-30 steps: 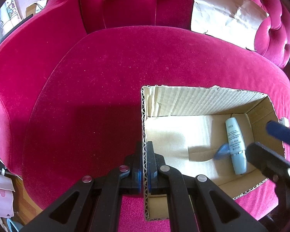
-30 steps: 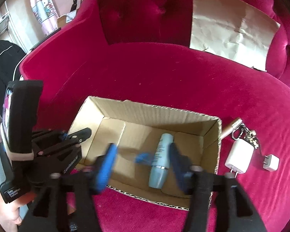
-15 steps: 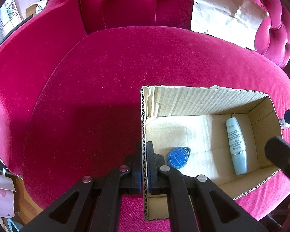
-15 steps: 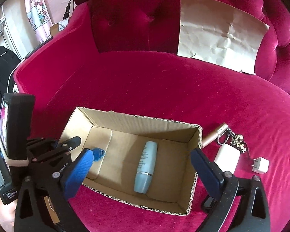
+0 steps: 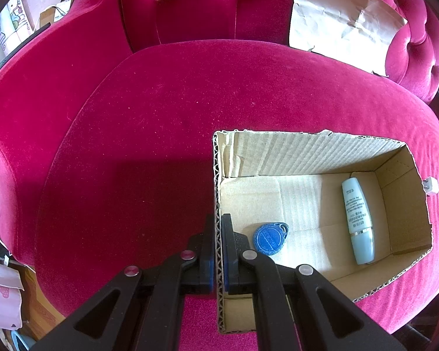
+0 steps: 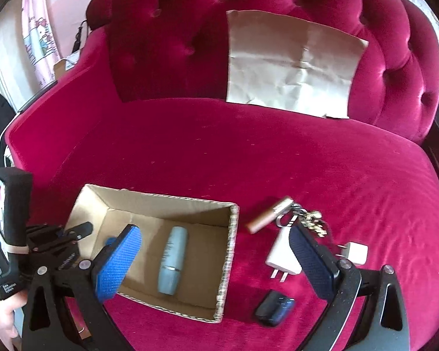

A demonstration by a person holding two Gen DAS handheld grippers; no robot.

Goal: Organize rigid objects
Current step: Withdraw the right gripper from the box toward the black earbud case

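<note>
An open cardboard box sits on a red velvet sofa. Inside lie a pale blue tube and a blue key fob, partly hidden in the right wrist view. My left gripper is shut on the box's left wall. My right gripper is open and empty, raised above the box's right end. To the right of the box lie a white charger, a small white plug, a brown stick with keys and a dark fob.
A crumpled sheet of brown paper leans on the sofa back. The sofa seat stretches behind the box. The left gripper body and the hand holding it show at the lower left of the right wrist view.
The blue key fob dropped from my right gripper into the box's left end. My right gripper opened wide, rose and moved right toward the loose items. The left gripper has not moved.
</note>
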